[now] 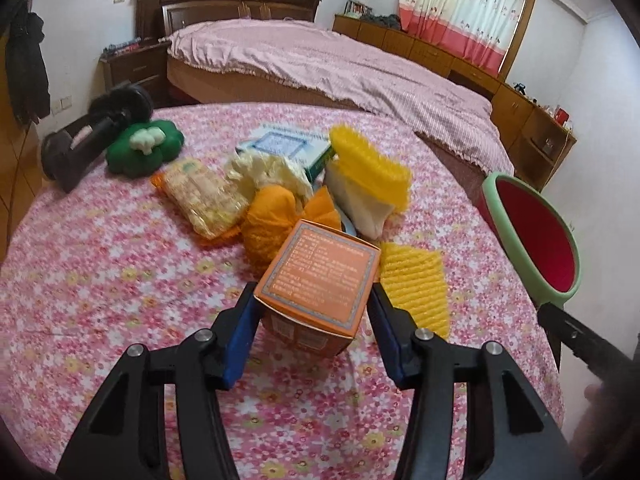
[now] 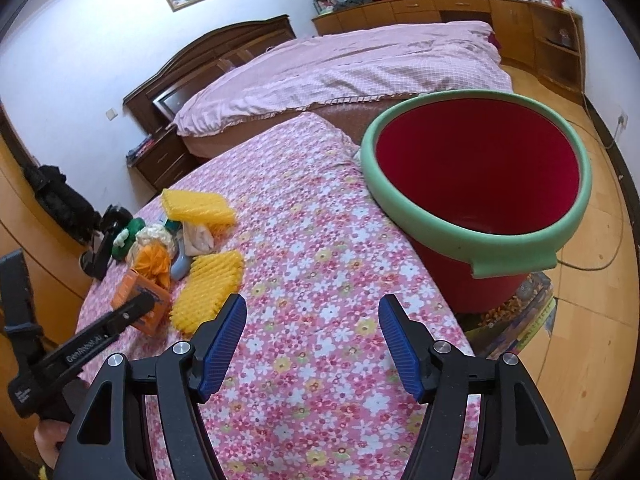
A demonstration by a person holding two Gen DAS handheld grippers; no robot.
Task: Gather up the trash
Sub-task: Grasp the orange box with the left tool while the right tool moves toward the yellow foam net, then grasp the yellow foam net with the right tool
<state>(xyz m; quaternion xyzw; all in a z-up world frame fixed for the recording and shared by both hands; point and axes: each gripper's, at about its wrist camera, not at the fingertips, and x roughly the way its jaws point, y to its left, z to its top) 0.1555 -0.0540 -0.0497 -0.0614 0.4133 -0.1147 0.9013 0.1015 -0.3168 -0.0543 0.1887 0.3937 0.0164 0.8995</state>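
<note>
The left gripper (image 1: 314, 312) has its blue-padded jaws on either side of a small orange cardboard box (image 1: 320, 280) with printed text. The box sits tilted on the desk (image 1: 100, 280), which is covered in a pink floral cloth. Both pads appear to touch the box's sides, though firm pressure cannot be confirmed.

The right gripper (image 2: 312, 344) is open, with nothing between its jaws. It hangs over bare floral cloth at the near edge of the desk.

Just beyond the box lies a heap of trash:
- a crumpled orange paper wrapper (image 1: 280, 220), touching the box's far side;
- a clear plastic packet of pale snack food (image 1: 204, 196), to the left;
- crumpled cream paper (image 1: 268, 172), behind the wrapper;
- a yellow ridged foam net sleeve (image 1: 414, 284), just right of the box;
- a second yellow foam net (image 1: 372, 164), draped over a white wad (image 1: 360, 200) farther back;
- a flat blue-and-white box (image 1: 284, 144), at the far side of the heap.

A green clover-shaped plush (image 1: 144, 146) and a black device (image 1: 92, 132) lie at the far left of the desk.

A red round bucket with a pale green rim (image 2: 480, 184) stands beside the desk's right edge. From the right wrist view it looks empty. A bed with a pink checked cover (image 1: 340, 68) stands beyond the desk.
</note>
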